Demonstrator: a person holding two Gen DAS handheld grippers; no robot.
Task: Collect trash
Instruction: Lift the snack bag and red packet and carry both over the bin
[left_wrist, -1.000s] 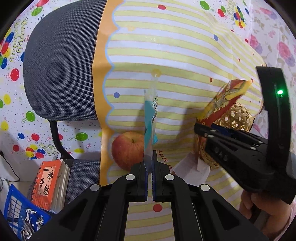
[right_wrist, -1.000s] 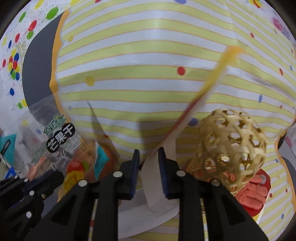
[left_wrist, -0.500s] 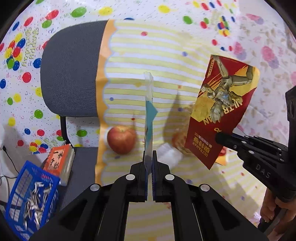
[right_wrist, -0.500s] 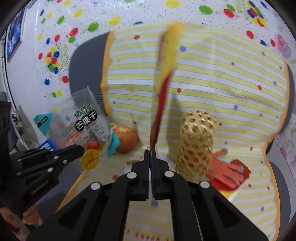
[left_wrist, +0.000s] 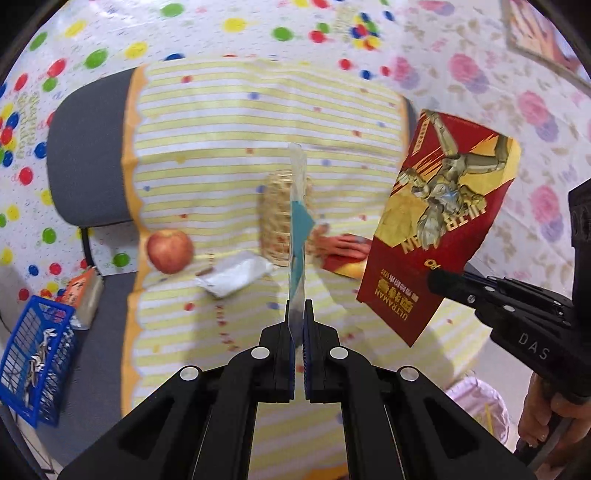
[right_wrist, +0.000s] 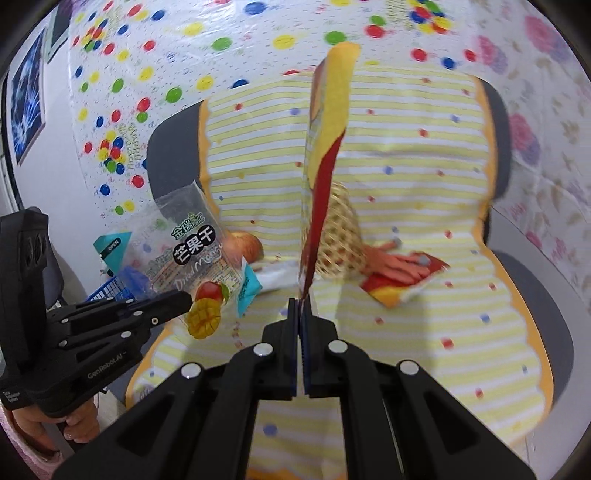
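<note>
Grippers clamped, mango bag (right_wrist: 192, 254), red wrapper (left_wrist: 439, 221)

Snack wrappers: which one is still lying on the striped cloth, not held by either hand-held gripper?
The red-and-yellow wrapper beside the wicker basket. The mango bag and the red Ultraman packet are both lifted clear.

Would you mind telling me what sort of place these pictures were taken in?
Probably a room at home or a small office dressed for recording: a grey office chair draped with a striped yellow cloth, party-dot and floral sheets covering the walls, and a blue basket on the floor.
</note>
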